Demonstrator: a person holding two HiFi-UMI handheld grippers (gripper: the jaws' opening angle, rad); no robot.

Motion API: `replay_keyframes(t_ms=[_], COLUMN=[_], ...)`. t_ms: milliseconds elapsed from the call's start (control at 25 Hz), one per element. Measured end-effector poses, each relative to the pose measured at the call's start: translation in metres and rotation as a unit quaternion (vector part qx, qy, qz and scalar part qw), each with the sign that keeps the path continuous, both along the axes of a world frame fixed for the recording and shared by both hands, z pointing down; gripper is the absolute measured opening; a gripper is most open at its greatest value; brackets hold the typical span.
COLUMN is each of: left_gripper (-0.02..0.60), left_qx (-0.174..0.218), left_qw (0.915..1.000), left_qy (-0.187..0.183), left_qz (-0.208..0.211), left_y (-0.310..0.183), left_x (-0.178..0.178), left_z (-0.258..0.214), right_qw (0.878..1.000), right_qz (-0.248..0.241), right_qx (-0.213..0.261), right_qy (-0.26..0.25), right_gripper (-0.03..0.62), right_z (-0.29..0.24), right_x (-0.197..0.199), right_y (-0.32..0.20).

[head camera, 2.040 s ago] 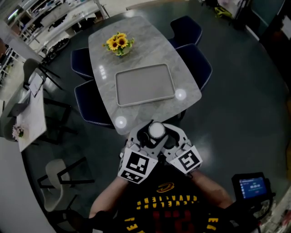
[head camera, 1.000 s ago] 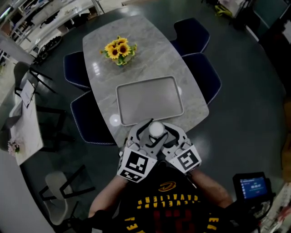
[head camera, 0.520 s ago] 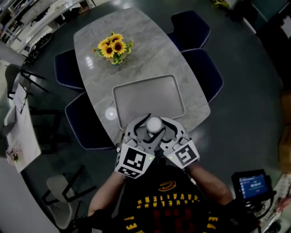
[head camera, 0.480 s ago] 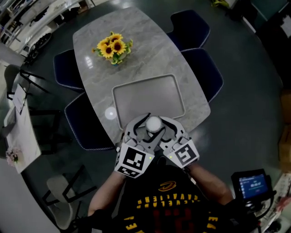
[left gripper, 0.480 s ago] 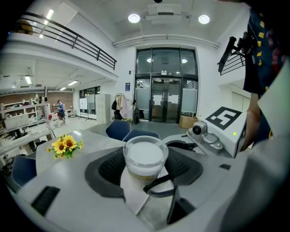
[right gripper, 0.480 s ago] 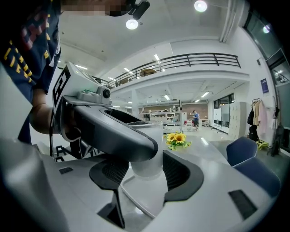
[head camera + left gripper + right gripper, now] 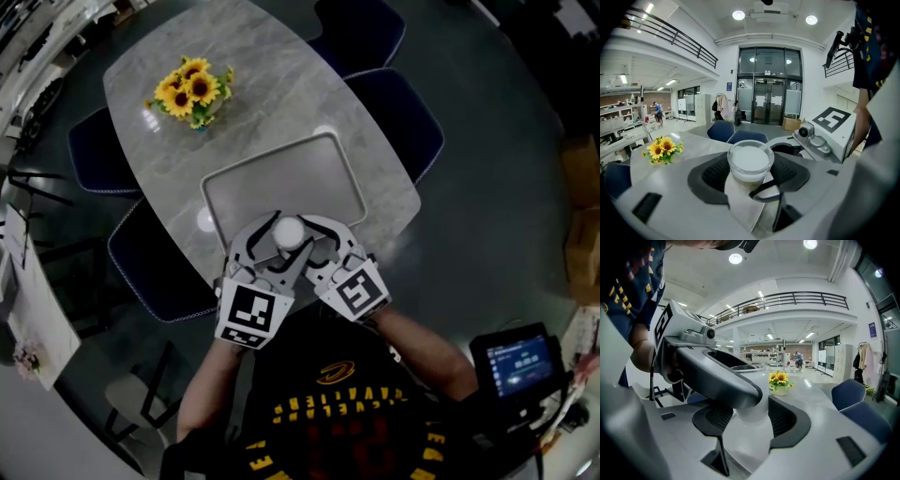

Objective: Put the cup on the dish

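Cup [image 7: 288, 232]: clear body, white lid, upright, off the tabletop. From the head view it sits over the near edge of the dish [image 7: 281, 178]. Cannot tell how high above it.

Left tongs [image 7: 751, 171]: set wide, black pads on either side of the cup [image 7: 750, 161], closed on it. The lid faces the camera and a thin dark loop hangs in front of the body.

Right tongs [image 7: 751, 420]: also around the cup [image 7: 749, 417], pads against its 2 sides. One arm of the left tongs crosses in front and hides the upper part of the cup in this view.

Head view: both tongs meet from the near side, arms overlapping around the cup, and the 2 marker cubes sit side by side just below. Bare forearms run back to a dark shirt with yellow print.

Dish: flat, grey, rectangular with rounded corners and a raised rim. Nothing lies in it. It rests on the near half of the tabletop [image 7: 272, 84].

Tabletop: grey marble look, rounded outline. A small bunch of sunflowers [image 7: 190, 89] stands on the far half, well apart from the dish.

Around it: dark blue chairs [image 7: 398, 127] tucked in on both long sides, dark floor. A small device with a lit blue screen [image 7: 514, 356] shows at the lower right, beside the person.
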State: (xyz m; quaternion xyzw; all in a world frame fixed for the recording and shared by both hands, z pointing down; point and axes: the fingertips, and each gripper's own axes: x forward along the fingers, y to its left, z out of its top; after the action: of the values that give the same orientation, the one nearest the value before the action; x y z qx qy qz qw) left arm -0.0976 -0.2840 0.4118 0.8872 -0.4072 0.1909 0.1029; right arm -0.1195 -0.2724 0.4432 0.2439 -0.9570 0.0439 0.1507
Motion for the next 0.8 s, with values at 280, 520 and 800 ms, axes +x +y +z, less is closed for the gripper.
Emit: replay_keyframes(t_ms=[280,520,800], left_gripper=[0.268,0.268,0.268], left_qx=[-0.013,-0.028,-0.032], left_qw=[0.9998,0.9994,0.9991], left_qy=[0.003,-0.005,-0.010], left_qz=[0.014,0.017,0.026], left_y=[-0.016,-0.047,-0.069], left_x=[-0.002,-0.009,-0.012], left_z=[0.018,0.047,0.075], right_qw=[0.999,0.999,0.998], right_qz=[0.013,0.018,0.020], right_qx=[-0.008,-0.033,-0.042], right_qy=[0.030,0.030,0.050], right_gripper=[0.242,0.242,0.238], right_z=[0.017,0.046,0.077], right_x=[-0.001,-0.009,-0.013], right_y=[-0.016,-0.046,-0.066])
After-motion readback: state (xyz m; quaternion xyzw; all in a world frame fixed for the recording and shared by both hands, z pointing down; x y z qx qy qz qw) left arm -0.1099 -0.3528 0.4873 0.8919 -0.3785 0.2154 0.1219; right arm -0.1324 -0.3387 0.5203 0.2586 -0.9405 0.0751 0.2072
